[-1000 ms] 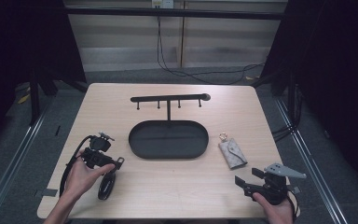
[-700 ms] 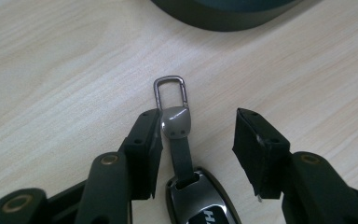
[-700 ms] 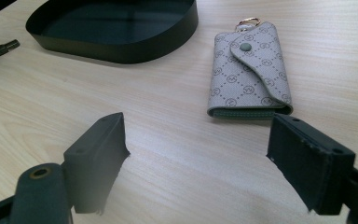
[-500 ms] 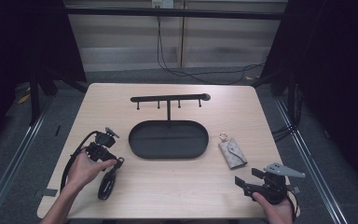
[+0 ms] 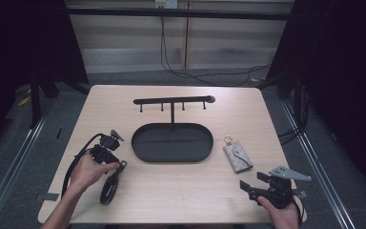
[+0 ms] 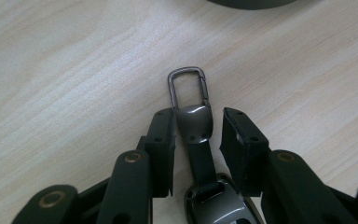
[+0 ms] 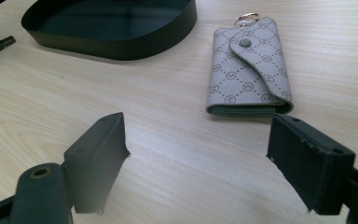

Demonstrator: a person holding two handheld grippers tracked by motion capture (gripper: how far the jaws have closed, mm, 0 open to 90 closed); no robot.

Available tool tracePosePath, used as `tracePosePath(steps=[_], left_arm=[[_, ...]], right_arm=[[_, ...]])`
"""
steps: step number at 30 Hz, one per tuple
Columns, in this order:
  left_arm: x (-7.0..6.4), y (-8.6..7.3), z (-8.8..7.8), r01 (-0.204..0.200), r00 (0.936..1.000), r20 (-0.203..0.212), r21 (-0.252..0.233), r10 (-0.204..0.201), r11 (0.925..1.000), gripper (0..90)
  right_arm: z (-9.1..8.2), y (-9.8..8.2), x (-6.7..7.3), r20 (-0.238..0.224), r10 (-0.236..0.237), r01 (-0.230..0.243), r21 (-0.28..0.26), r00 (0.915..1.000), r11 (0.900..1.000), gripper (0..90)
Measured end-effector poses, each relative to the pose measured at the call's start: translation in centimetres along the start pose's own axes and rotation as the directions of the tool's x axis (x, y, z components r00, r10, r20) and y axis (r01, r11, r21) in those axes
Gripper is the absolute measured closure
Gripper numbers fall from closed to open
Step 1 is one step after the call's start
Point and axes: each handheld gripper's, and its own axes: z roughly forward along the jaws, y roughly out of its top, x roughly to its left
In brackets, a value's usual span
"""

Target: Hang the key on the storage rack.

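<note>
Dark gunmetal and black leather make up the key fob with the rectangular metal clip loop (image 6: 189, 88), which lies flat on the pale wooden table (image 5: 181, 191) directly between the two black jaws of the left gripper (image 6: 196, 133). Those jaws have just been closing around the fob's metal cap. One pad sits right against the cap, while the other is a sliver away from it, so the fob is bracketed but not yet pinched. The clip loop pokes out just beyond the fingertips, and the fob's rounded body runs back toward the gripper's base. From the high view, the left gripper (image 5: 108, 151) lies low on the table in the person's left hand (image 5: 89, 168), with the fob (image 5: 109, 186) trailing back beside that hand.

Well apart, the right gripper (image 7: 198, 135) rests with its jaws spread wide and nothing between them. Just ahead of its tips lies a grey patterned key pouch with a snap flap (image 7: 249, 65). Farther ahead and to the side sits the black oval metal tray (image 7: 112, 25), from which rises a black hook rack (image 5: 171, 101).
</note>
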Motion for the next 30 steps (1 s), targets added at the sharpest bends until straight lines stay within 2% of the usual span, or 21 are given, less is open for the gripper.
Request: tracePosePath(steps=[5, 6, 7, 9, 10, 12, 15, 18, 20, 24, 28, 29, 30], left_arm=[[-0.2, 0.1, 0.5, -0.007, 0.9999, -0.008, 0.018, 0.007, 0.9998, 64.3], [-0.2, 0.2, 0.5, -0.020, 0.9997, -0.013, 0.027, 0.021, 0.9994, 62.8], [-0.3, 0.2, 0.7, -0.008, 0.9998, -0.016, 0.025, 0.008, 0.9997, 62.8], [-0.5, 0.3, 0.9, -0.020, 0.9992, -0.035, 0.040, 0.021, 0.9990, 63.0], [-0.5, 0.4, 0.9, -0.028, 0.9991, -0.030, 0.051, 0.029, 0.9983, 63.4], [-0.6, 0.4, 0.9, -0.017, 0.9989, -0.043, 0.052, 0.019, 0.9985, 64.1], [-0.7, 0.7, 1.0, -0.027, 0.9979, -0.057, 0.068, 0.031, 0.9973, 64.2], [-1.1, 1.0, 1.1, -0.005, 0.9964, -0.084, 0.091, 0.013, 0.9958, 65.6], [-1.4, 1.3, 1.2, -0.024, 0.9919, -0.122, 0.104, 0.037, 0.9943, 67.1], [-1.4, 1.4, 1.3, -0.013, 0.9925, -0.120, 0.106, 0.025, 0.9943, 67.4], [-1.6, 1.4, 1.3, -0.023, 0.9919, -0.122, 0.108, 0.036, 0.9939, 70.5], [-1.6, 1.5, 1.3, -0.014, 0.9922, -0.121, 0.120, 0.028, 0.9927, 70.5], [-1.5, 1.6, 1.3, -0.023, 0.9920, -0.120, 0.125, 0.039, 0.9919, 70.5]], right_arm=[[0.0, 0.0, 0.0, -0.002, 0.000, 0.000, 0.001, 1.0000, 1.000, 19.2], [0.1, 0.0, 0.0, -0.001, 0.001, -0.001, 0.001, 1.0000, 1.000, 18.9], [0.1, 0.0, 0.0, -0.001, 0.001, -0.001, 0.001, 1.0000, 1.000, 18.9], [0.1, 0.0, -0.1, -0.003, 0.001, -0.001, -0.001, 1.0000, 1.000, 17.7], [0.0, 0.0, 0.0, -0.003, 0.000, 0.000, -0.003, 1.0000, 1.000, 17.9], [0.1, 0.0, 0.0, -0.002, -0.004, 0.004, 0.002, 1.0000, 1.000, 17.9], [0.1, 0.0, 0.0, -0.003, -0.006, 0.006, 0.002, 1.0000, 1.000, 17.9], [0.1, 0.0, 0.0, -0.004, -0.006, 0.006, 0.002, 1.0000, 1.000, 17.9], [0.1, 0.1, 0.0, -0.004, -0.002, 0.002, 0.002, 1.0000, 1.000, 17.8], [0.3, 0.1, 0.2, -0.008, -0.009, 0.009, 0.010, 0.9999, 1.000, 17.8], [0.2, 0.0, -0.1, -0.006, -0.002, 0.002, 0.004, 1.0000, 1.000, 17.8], [0.2, 0.0, -0.1, -0.006, -0.002, 0.002, 0.004, 1.0000, 1.000, 17.8], [0.2, 0.0, -0.1, -0.005, -0.001, 0.001, 0.003, 1.0000, 1.000, 17.8]])
